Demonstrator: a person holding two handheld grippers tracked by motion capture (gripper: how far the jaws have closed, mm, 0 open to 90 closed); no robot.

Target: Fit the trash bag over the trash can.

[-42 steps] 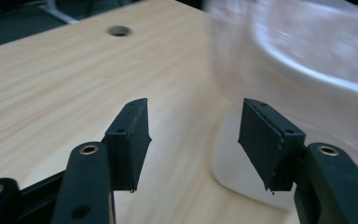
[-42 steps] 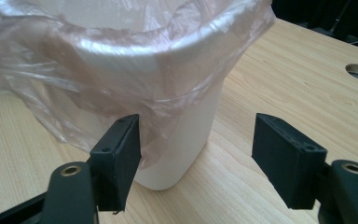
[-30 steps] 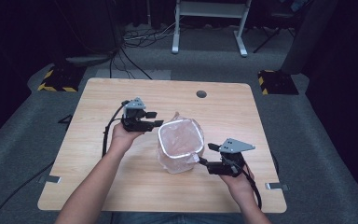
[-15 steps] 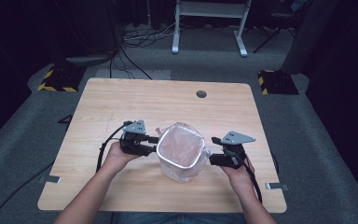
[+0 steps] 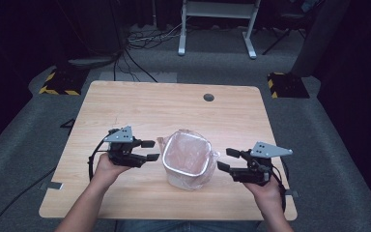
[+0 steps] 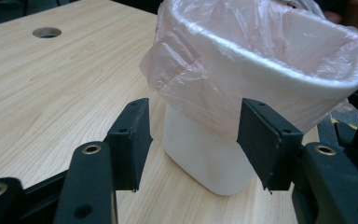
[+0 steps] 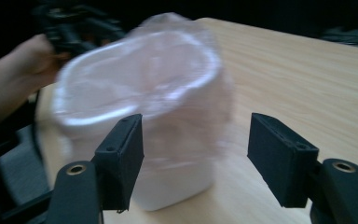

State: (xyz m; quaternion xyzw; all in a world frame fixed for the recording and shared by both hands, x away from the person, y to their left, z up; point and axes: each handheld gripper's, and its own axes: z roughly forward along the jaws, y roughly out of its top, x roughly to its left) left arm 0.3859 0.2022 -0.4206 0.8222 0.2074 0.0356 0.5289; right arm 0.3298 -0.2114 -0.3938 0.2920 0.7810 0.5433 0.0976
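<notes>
At frame centre the white bin (image 5: 186, 162) in its pink liner (image 5: 211, 155) stands free — left gripper (image 5: 148, 150) just opening, right gripper (image 5: 225, 160) closing slightly, both wide and empty.

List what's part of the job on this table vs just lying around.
In the job:
white bin
pink plastic liner folded over its rim
left gripper, jaws open, beside the bin
right gripper, jaws open, on the other side

Lying about:
cables on the floor
white desk frame behind the table
</notes>
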